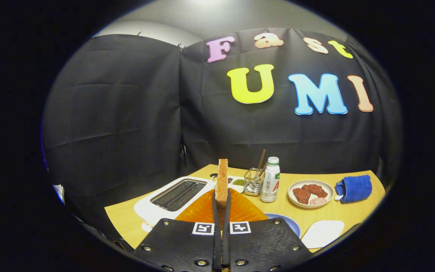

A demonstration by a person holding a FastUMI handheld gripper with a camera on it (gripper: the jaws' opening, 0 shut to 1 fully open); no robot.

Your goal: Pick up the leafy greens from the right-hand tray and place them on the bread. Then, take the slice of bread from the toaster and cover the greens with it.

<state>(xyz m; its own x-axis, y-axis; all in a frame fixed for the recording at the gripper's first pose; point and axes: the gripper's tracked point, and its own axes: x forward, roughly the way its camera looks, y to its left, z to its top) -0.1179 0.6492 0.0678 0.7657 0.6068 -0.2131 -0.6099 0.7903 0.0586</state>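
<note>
The tongs (pixel 221 202) are closing tight on the slice of bread (pixel 222 181), both fingers pressing its flat faces so it is standing upright on edge between them — a grip that suits a thin slice lifted straight out of a slot. The slice is hanging above the table (pixel 353 215), clear of the white toaster (pixel 172 196), which is sitting just to the left with its slots looking empty. Directly beneath the bread an orange plate (pixel 240 211) is lying; whether it carries the greens and the lower slice I cannot tell, since the tongs are hiding its near part. Farther right a bottle (pixel 270 179), a glass holder with sticks (pixel 254 181), a dish of meat (pixel 310 193) and a blue cloth (pixel 354 188) are standing well apart. I judge the covering step is under way — the slice needs tipping flat before release.
</note>
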